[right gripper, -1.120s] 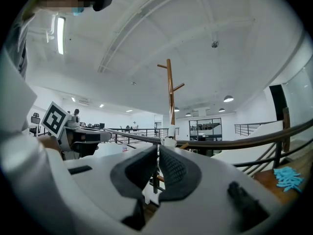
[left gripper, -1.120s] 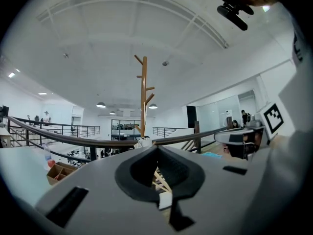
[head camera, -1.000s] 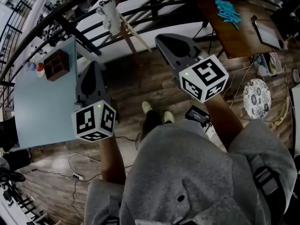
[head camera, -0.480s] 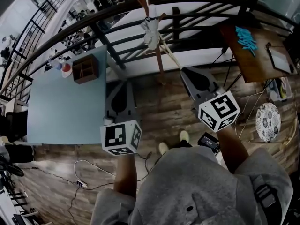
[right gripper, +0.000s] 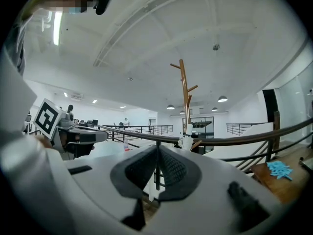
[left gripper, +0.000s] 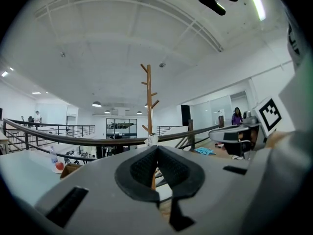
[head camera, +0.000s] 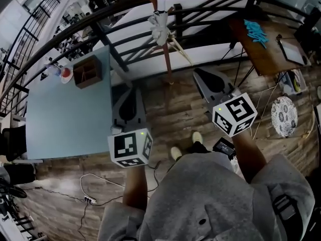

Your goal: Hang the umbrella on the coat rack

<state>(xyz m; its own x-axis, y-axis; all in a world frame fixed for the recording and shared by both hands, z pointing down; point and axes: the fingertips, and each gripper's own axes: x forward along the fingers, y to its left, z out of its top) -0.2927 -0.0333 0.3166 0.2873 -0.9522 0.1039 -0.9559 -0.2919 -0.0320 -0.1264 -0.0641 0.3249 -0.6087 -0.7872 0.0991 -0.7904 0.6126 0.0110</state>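
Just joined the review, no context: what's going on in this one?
A person holds a gripper in each hand, standing on a wood floor and facing a wooden coat rack by the railing. The left gripper and right gripper are both shut and empty. A white bundle, possibly the umbrella, sits against the rack's pole; neither gripper touches it. A blue table is at the person's left.

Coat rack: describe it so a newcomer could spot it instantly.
Follow the dark curved railing across the room. The coat rack stands beside it, between the pale blue table and the brown table. It alone is a tall wooden pole with upturned branch pegs.
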